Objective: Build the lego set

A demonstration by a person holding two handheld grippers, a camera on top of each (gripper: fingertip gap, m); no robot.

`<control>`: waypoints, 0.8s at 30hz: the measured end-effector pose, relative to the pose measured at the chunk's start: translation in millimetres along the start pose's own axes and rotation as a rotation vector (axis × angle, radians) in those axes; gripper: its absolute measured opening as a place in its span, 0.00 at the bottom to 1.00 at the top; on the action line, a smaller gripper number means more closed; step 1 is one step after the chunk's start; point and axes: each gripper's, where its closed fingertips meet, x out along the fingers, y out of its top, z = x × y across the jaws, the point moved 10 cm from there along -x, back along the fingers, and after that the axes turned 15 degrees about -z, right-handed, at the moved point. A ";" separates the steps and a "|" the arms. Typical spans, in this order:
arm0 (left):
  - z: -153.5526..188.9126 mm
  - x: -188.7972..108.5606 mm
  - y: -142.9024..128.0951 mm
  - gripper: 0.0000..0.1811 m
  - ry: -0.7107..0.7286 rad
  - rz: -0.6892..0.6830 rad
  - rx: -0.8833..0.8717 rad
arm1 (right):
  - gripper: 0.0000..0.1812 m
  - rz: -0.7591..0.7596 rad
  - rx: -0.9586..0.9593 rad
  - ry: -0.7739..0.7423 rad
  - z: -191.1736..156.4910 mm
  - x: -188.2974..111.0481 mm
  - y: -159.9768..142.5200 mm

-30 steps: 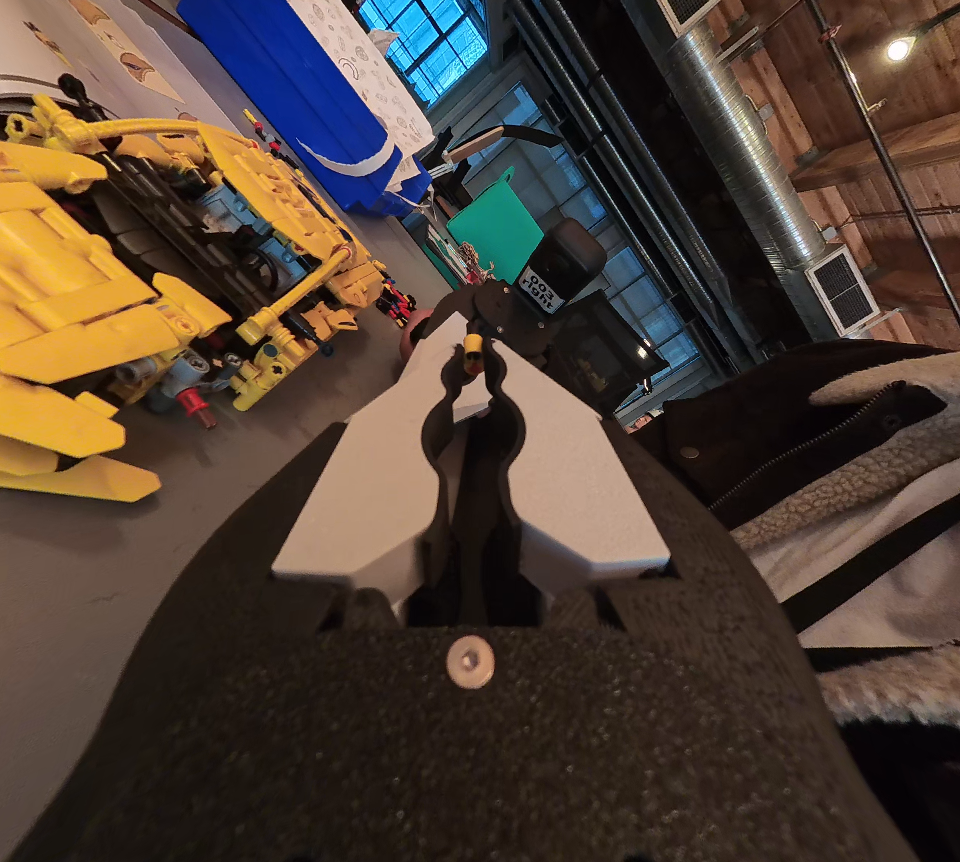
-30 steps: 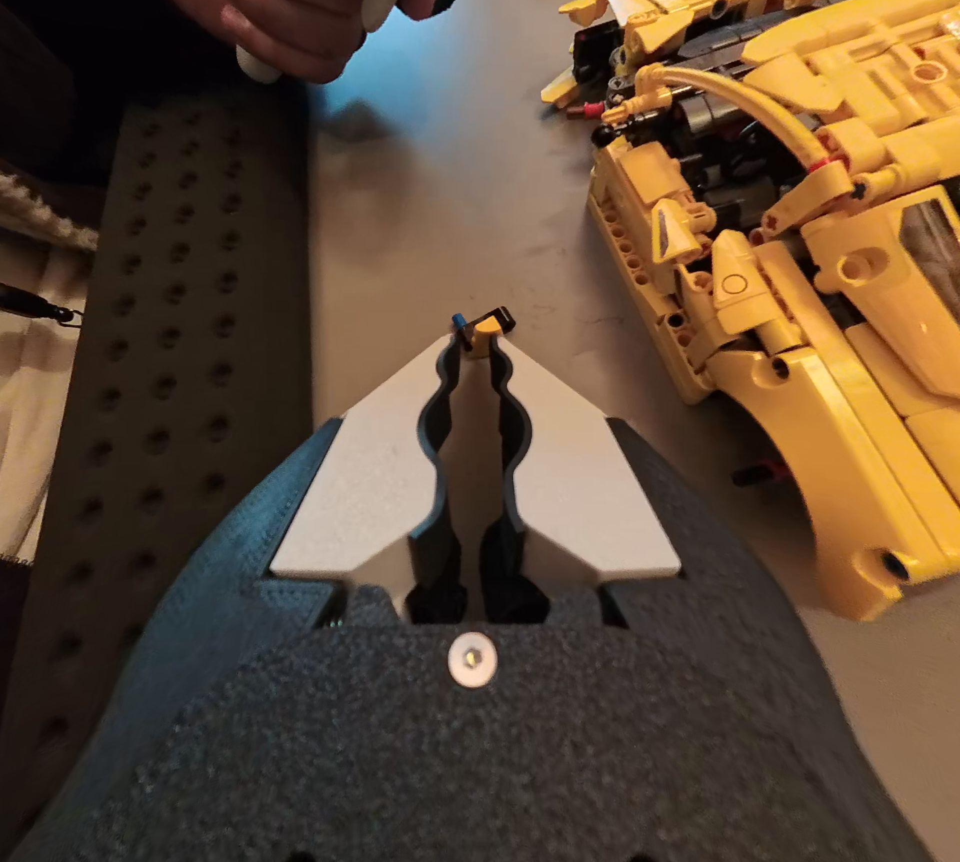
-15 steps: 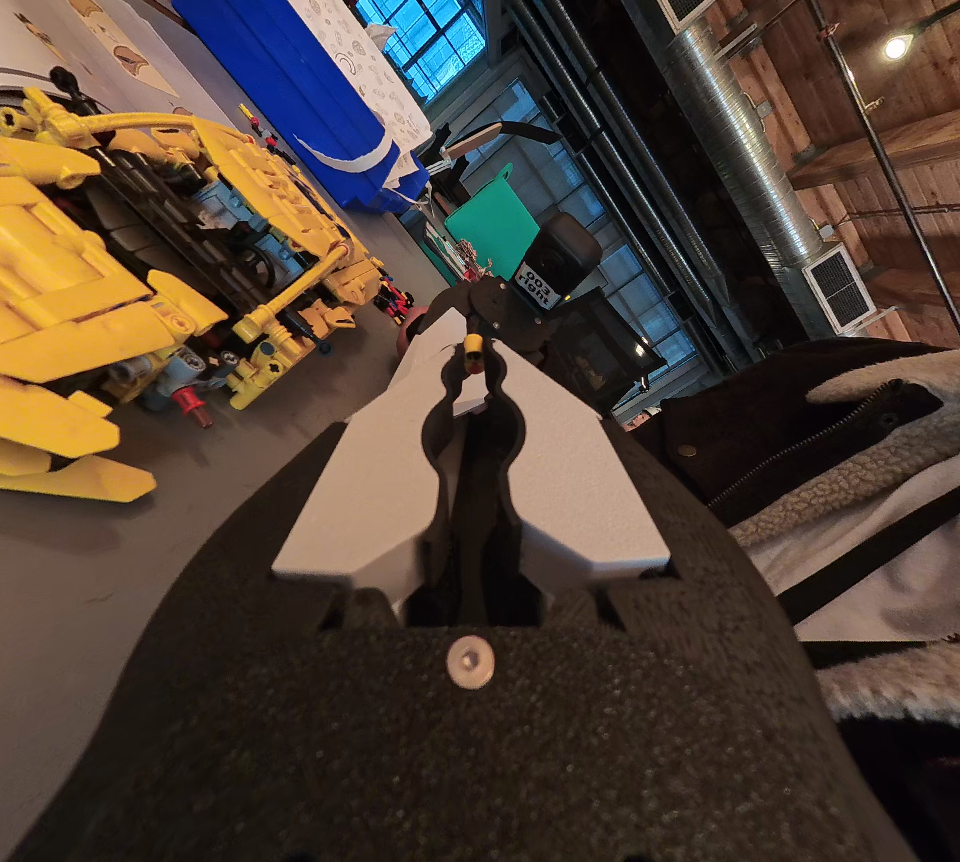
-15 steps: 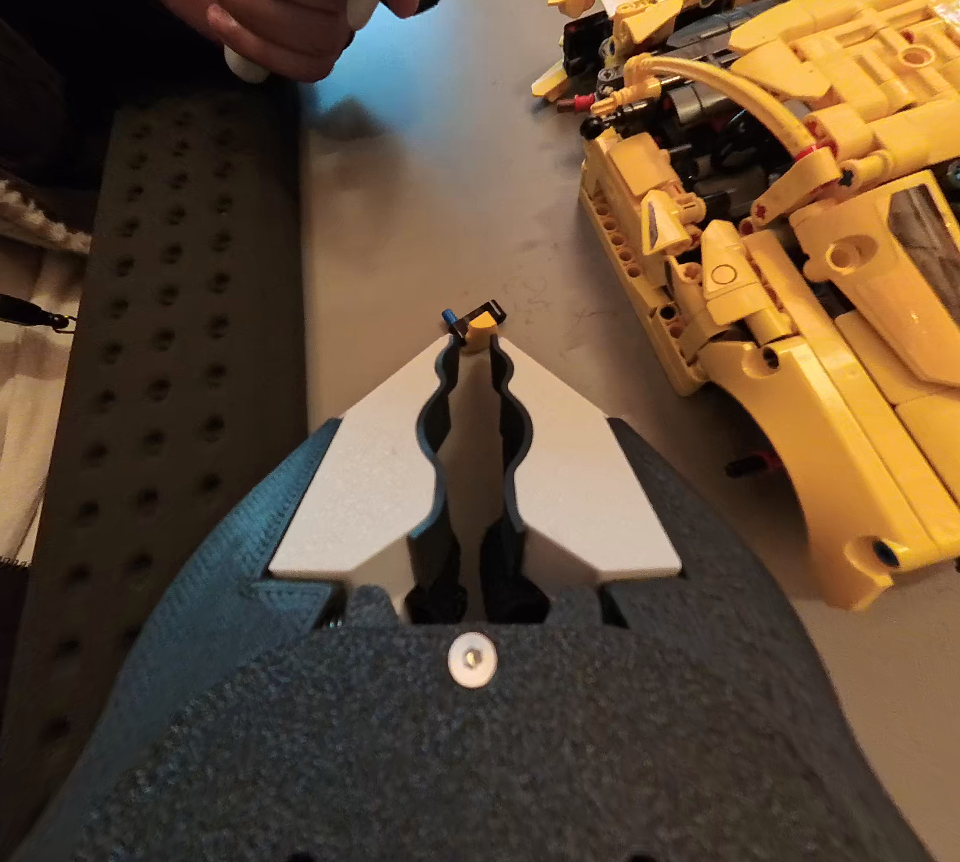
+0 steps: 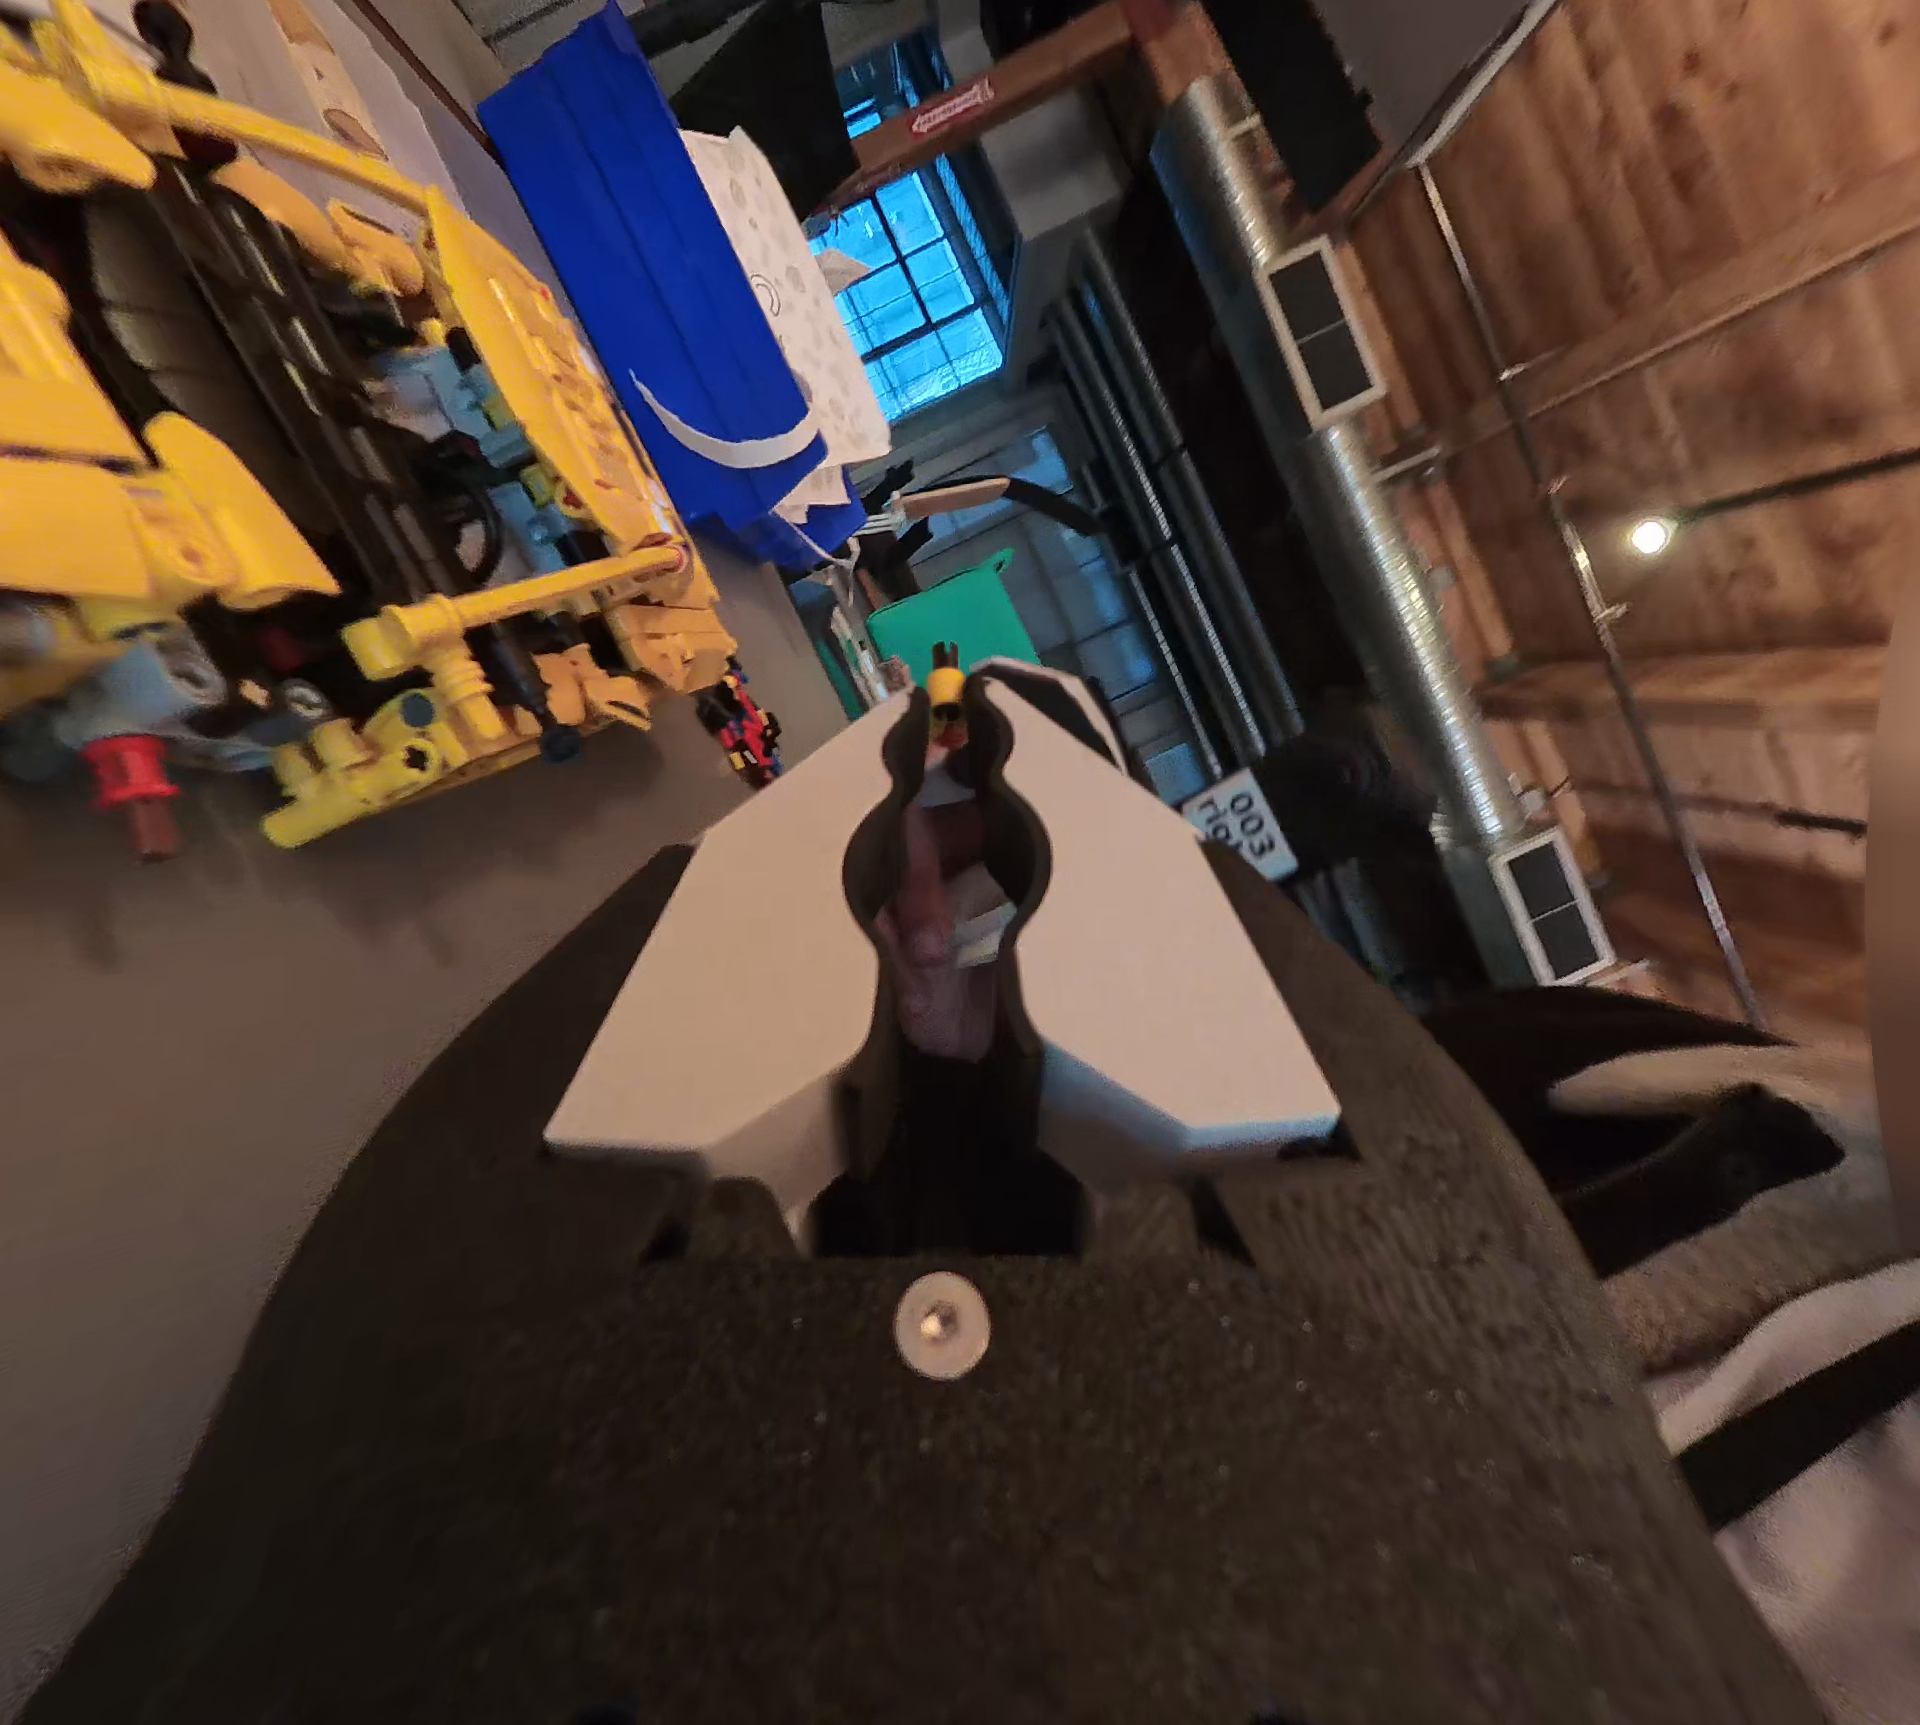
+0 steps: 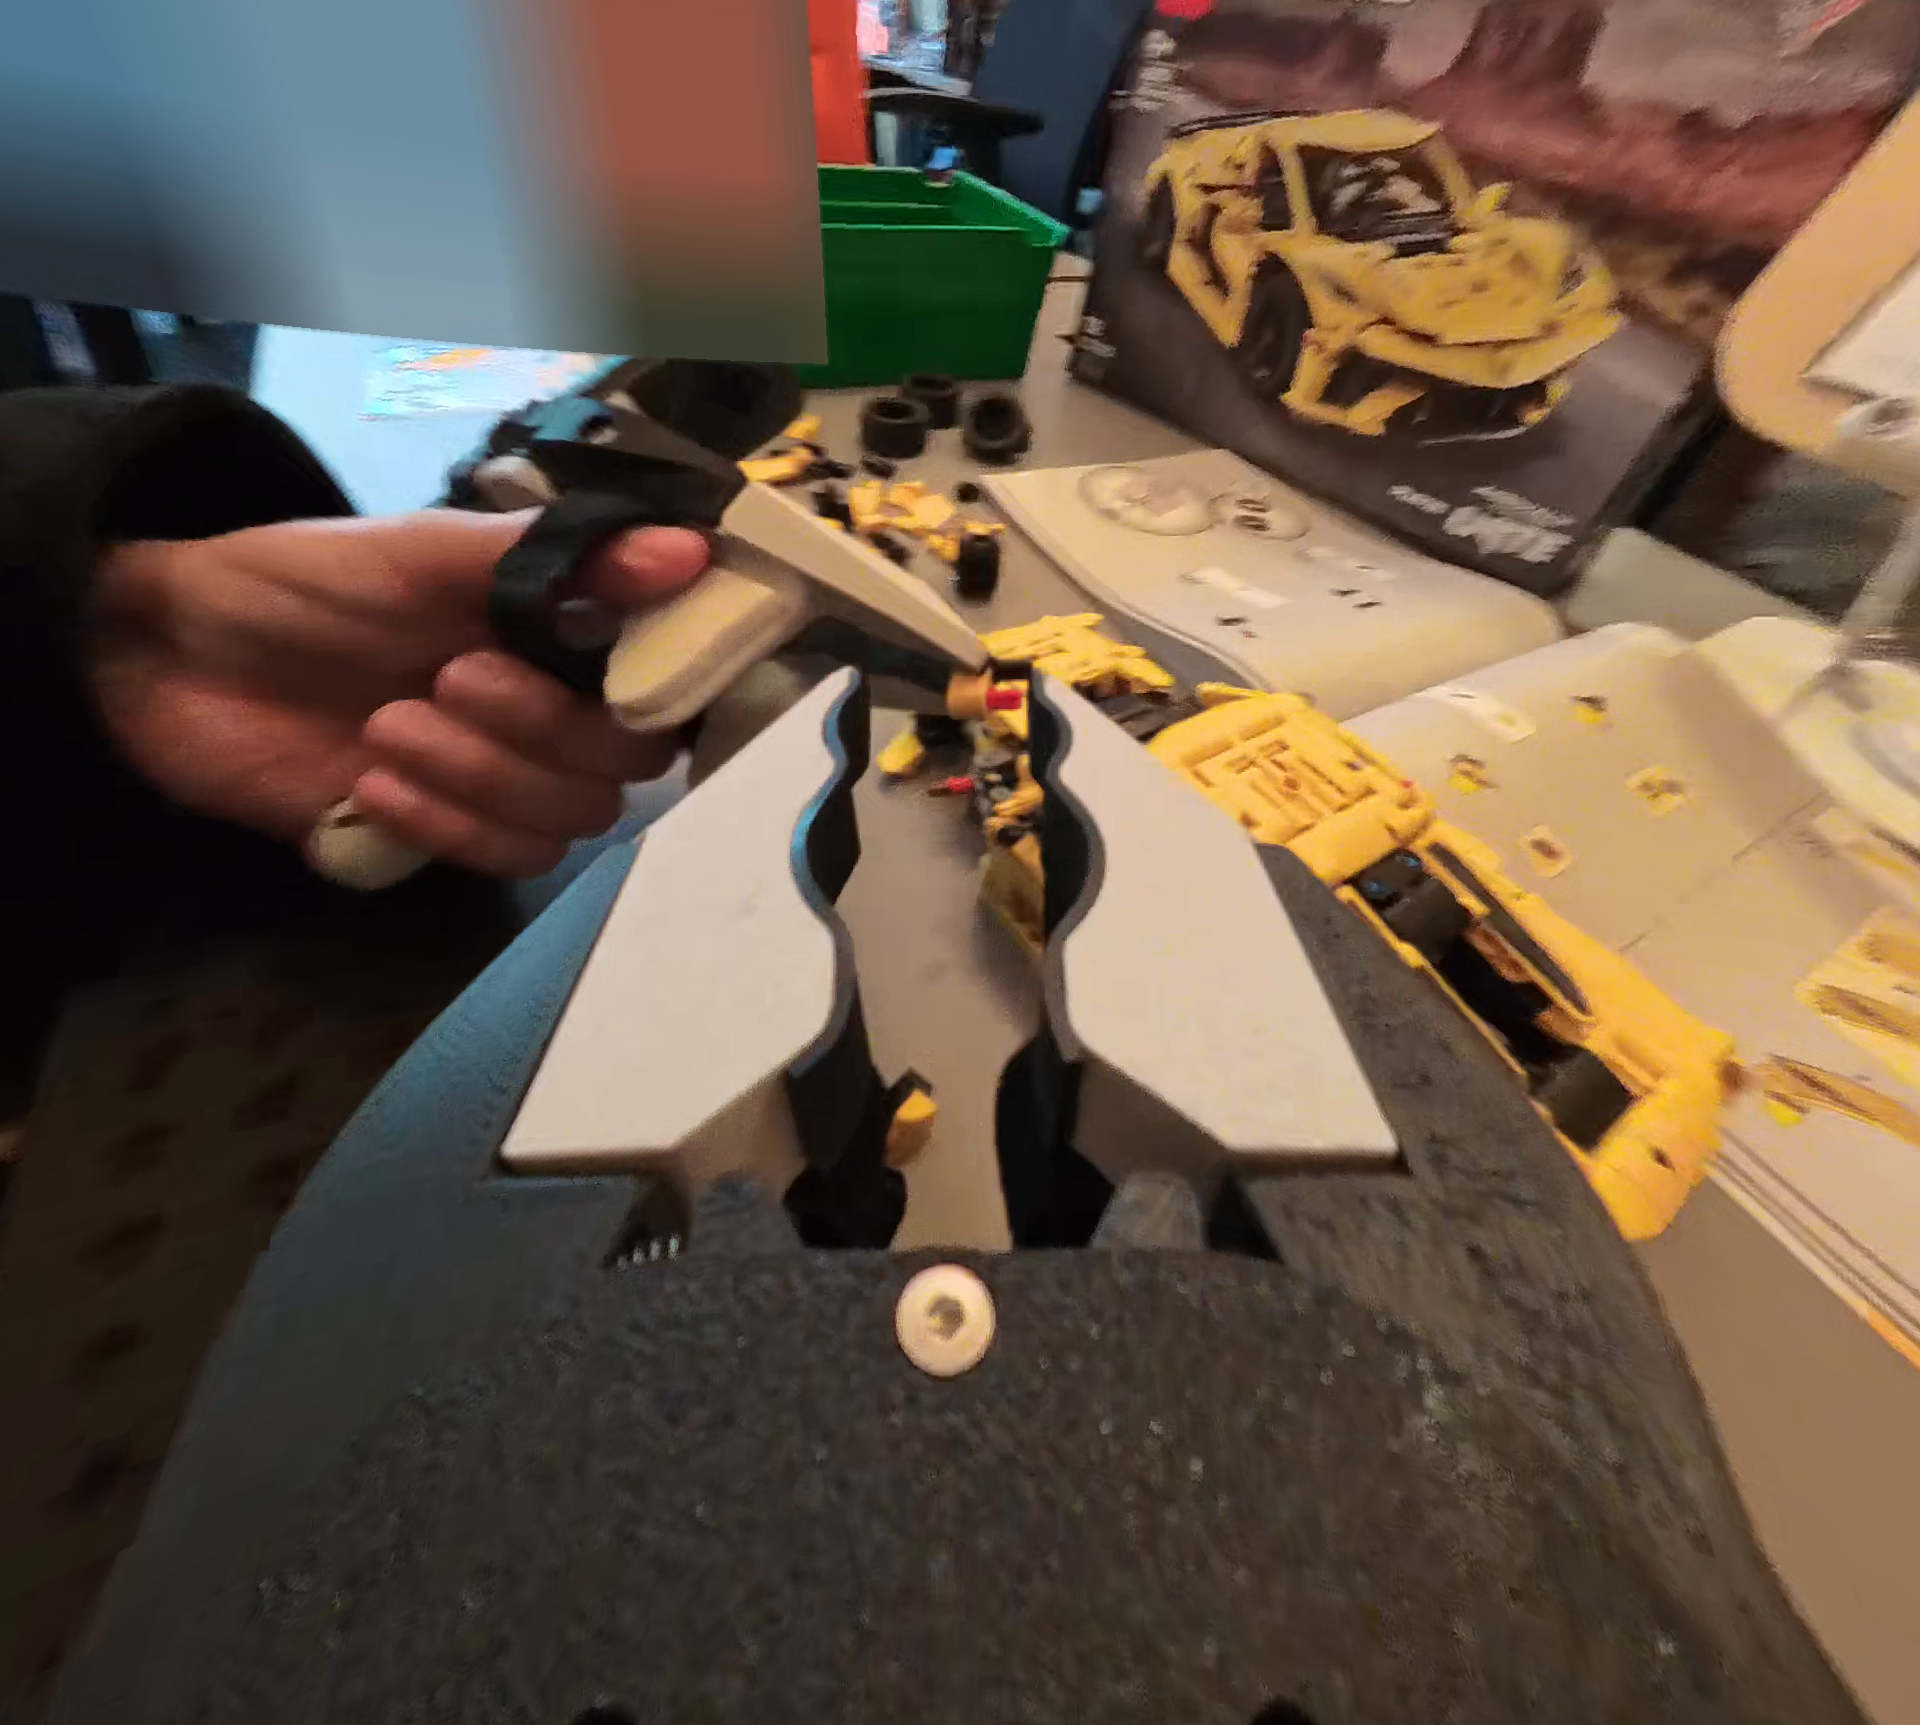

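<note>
My left gripper point(image 5: 943, 709) is shut on a small yellow piece with a red pin point(image 5: 943, 701). In the right wrist view a hand point(image 6: 364, 667) holds that left gripper point(image 6: 982, 673), and its piece point(image 6: 977, 693) sits between my right gripper's fingertips. My right gripper point(image 6: 945, 688) is open around it. A small yellow and black piece point(image 6: 909, 1119) lies low between the right fingers, near their base. The yellow lego car point(image 6: 1351, 823) stands on the table behind; it also shows in the left wrist view point(image 5: 260, 480).
The lego box point(image 6: 1455, 221) stands at the back right with the instruction booklet point(image 6: 1247, 563) before it. Black tyres point(image 6: 935, 418) and loose pieces point(image 6: 894, 512) lie near a green bin point(image 6: 925, 262). A blue bin point(image 5: 644, 273) stands beyond the car. The tips of both grippers are at nearly the same place.
My right gripper has opened and tilted up toward the left gripper. The piece it held at its tips now lies near the finger bases. The left gripper has swung with its piece between the right fingertips.
</note>
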 end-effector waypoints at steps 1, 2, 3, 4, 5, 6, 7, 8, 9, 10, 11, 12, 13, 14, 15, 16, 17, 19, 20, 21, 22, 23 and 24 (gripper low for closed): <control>0.2 3.8 -1.3 0.04 -0.015 0.010 -0.021 | 0.16 -0.013 -0.014 -0.065 -1.4 2.0 -0.8; 0.8 7.3 -2.5 0.04 -0.029 0.014 -0.036 | 0.16 -0.026 -0.028 -0.107 -1.5 3.1 -1.8; 1.2 10.7 -3.8 0.04 -0.040 0.012 -0.048 | 0.16 -0.031 -0.034 -0.123 -0.8 2.8 -1.9; 1.4 13.7 -5.1 0.04 -0.049 0.009 -0.057 | 0.15 -0.029 -0.034 -0.122 -0.2 1.8 -1.6; 1.5 16.4 -6.3 0.04 -0.060 0.006 -0.066 | 0.12 -0.024 -0.035 -0.124 0.4 0.4 -1.4; 1.6 18.1 -6.9 0.04 -0.078 0.010 -0.078 | 0.11 -0.016 -0.039 -0.126 1.2 -1.2 -1.6; 0.7 18.8 -7.3 0.04 -0.093 0.006 -0.099 | 0.10 -0.022 -0.050 -0.124 2.8 -2.4 -2.8; -0.7 19.2 -7.9 0.03 -0.109 -0.012 -0.121 | 0.09 -0.028 -0.070 -0.104 4.7 -4.0 -4.4; -1.1 19.6 -8.6 0.03 -0.136 -0.041 -0.135 | 0.09 -0.015 -0.089 -0.062 6.4 -7.1 -5.4; -0.4 20.1 -9.4 0.03 -0.175 -0.084 -0.147 | 0.09 0.004 -0.112 -0.004 8.3 -11.7 -5.8; 0.8 20.8 -10.4 0.04 -0.212 -0.144 -0.153 | 0.09 0.011 -0.130 0.067 10.1 -16.8 -5.8; 2.9 21.2 -11.1 0.04 -0.256 -0.223 -0.145 | 0.09 0.021 -0.141 0.155 10.1 -22.3 -5.1; 5.2 21.3 -11.4 0.04 -0.293 -0.308 -0.129 | 0.09 0.026 -0.160 0.247 8.9 -26.9 -4.8; 6.6 20.9 -11.0 0.04 -0.299 -0.369 -0.108 | 0.09 0.008 -0.183 0.329 7.4 -29.6 -5.6; 6.8 20.4 -10.1 0.04 -0.275 -0.403 -0.083 | 0.09 -0.029 -0.200 0.364 7.4 -29.9 -6.9; 6.7 20.6 -10.2 0.04 -0.244 -0.443 -0.058 | 0.09 -0.055 -0.216 0.384 7.2 -29.8 -8.4; 6.8 21.4 -11.3 0.04 -0.229 -0.493 -0.044 | 0.09 -0.070 -0.231 0.409 5.9 -30.0 -9.7; 7.4 23.2 -13.5 0.03 -0.213 -0.564 -0.033 | 0.09 -0.093 -0.258 0.440 4.0 -31.0 -10.8; 8.1 23.7 -14.6 0.03 -0.210 -0.585 -0.018 | 0.09 -0.099 -0.264 0.457 3.4 -31.7 -10.8; 8.6 24.0 -15.1 0.02 -0.208 -0.602 -0.009 | 0.09 -0.104 -0.270 0.473 3.4 -32.0 -10.7; 8.7 24.2 -14.7 0.02 -0.194 -0.609 0.001 | 0.09 -0.112 -0.272 0.479 4.5 -31.5 -11.2; 8.6 24.3 -13.5 0.02 -0.168 -0.601 0.023 | 0.09 -0.120 -0.269 0.465 6.2 -30.2 -12.1; 7.9 23.7 -10.4 0.02 -0.138 -0.567 0.036 | 0.08 -0.121 -0.263 0.415 9.3 -28.6 -12.6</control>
